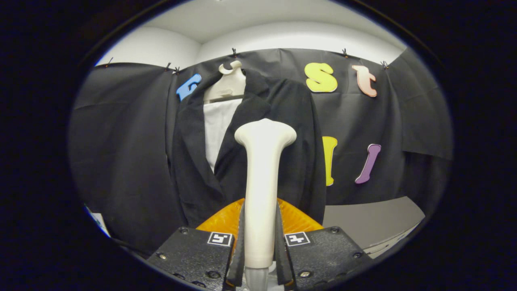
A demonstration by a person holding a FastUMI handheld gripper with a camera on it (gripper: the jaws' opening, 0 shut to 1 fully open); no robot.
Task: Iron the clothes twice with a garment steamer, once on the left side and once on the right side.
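The steamer (261, 178) is clamped by its handle between both fingers of the gripper (260, 238), head raised. Beyond it, the dark jacket (282, 133) is hung on a hanger (227, 83) against the booth's wall. The head should be kept flat and drawn slowly down one front panel.

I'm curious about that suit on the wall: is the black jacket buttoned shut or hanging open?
Open at the chest: the black jacket parts over white cloth. Lower down, the steamer clamped in the gripper hides it.
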